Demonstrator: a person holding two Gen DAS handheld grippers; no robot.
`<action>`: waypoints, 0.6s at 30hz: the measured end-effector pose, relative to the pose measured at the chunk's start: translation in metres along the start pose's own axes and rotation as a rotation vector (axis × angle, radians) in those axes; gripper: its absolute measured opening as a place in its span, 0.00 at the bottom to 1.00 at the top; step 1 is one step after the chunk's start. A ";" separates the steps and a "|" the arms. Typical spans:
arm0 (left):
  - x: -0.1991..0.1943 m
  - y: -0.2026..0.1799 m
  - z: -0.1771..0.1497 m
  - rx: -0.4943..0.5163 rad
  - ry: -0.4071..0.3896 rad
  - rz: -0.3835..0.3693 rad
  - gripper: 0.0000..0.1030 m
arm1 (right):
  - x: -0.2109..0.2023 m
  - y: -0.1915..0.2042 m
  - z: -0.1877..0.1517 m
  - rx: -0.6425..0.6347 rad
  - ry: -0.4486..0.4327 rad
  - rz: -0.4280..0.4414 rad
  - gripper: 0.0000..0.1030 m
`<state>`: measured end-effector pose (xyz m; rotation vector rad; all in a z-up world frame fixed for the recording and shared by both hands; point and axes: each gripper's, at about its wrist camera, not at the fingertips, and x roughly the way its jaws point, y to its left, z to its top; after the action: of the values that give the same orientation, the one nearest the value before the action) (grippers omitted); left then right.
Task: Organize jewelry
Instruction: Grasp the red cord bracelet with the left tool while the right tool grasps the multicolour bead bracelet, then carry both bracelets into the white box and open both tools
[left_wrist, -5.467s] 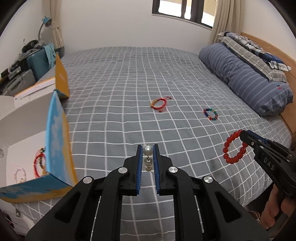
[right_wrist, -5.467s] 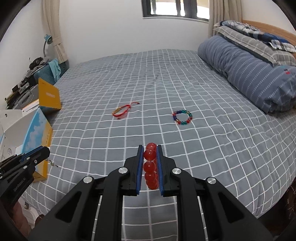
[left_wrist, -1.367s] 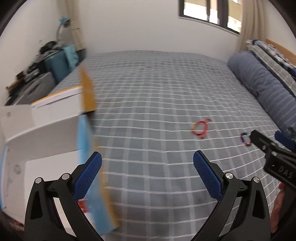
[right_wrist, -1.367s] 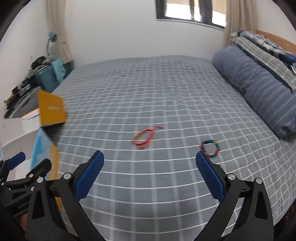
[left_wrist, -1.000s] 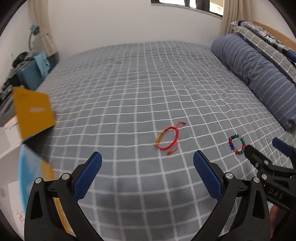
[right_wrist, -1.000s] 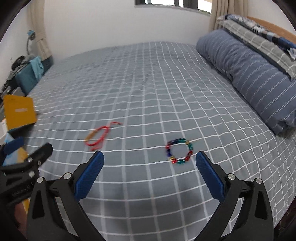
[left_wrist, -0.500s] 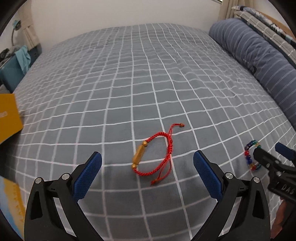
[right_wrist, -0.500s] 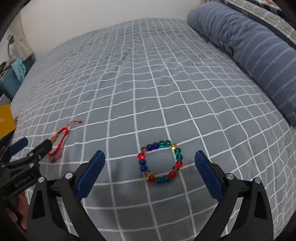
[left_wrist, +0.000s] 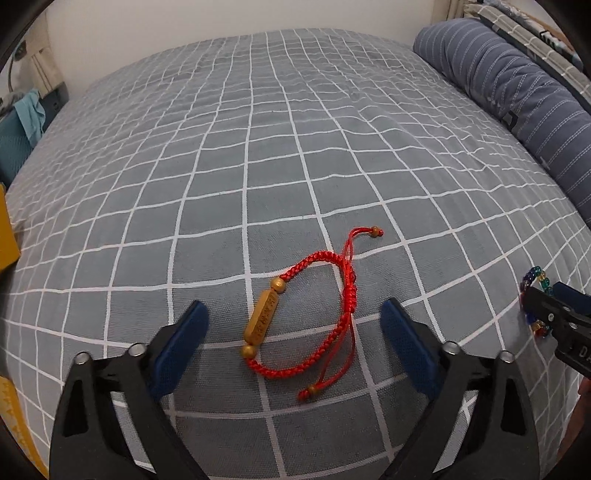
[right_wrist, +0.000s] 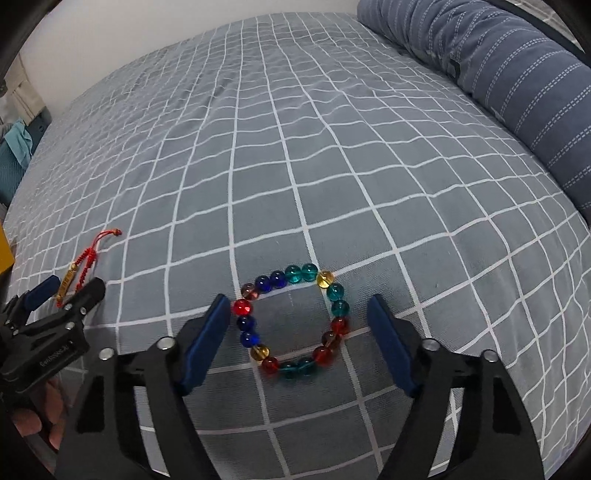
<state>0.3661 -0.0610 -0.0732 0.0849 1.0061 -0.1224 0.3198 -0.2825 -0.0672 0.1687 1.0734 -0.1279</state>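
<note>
The left gripper stands unclenched, its jaws just having been narrowing, with the red braided cord bracelet lying between them on the grey checked bedspread; neither blue pad touches it. The right gripper is likewise released and has been narrowing around the multicoloured glass bead bracelet, its left pad just beside a red bead, contact unclear. From the left wrist view the bead bracelet is mostly hidden behind the right gripper at the frame's edge; the right wrist view shows it whole, and there the cord bracelet is partly covered by the left gripper. A striped blue bolster lies beyond the bead bracelet
</note>
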 end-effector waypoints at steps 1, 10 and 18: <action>-0.001 0.000 0.000 0.003 0.003 -0.004 0.75 | 0.000 0.000 0.000 0.000 0.002 0.002 0.65; -0.006 0.001 -0.001 -0.006 0.021 -0.016 0.07 | 0.001 0.003 -0.001 -0.010 0.006 -0.004 0.18; -0.021 -0.001 -0.001 -0.004 -0.007 -0.014 0.07 | -0.007 0.006 0.000 -0.003 -0.024 0.014 0.18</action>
<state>0.3541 -0.0604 -0.0565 0.0739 0.9996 -0.1329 0.3176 -0.2768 -0.0610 0.1715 1.0485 -0.1154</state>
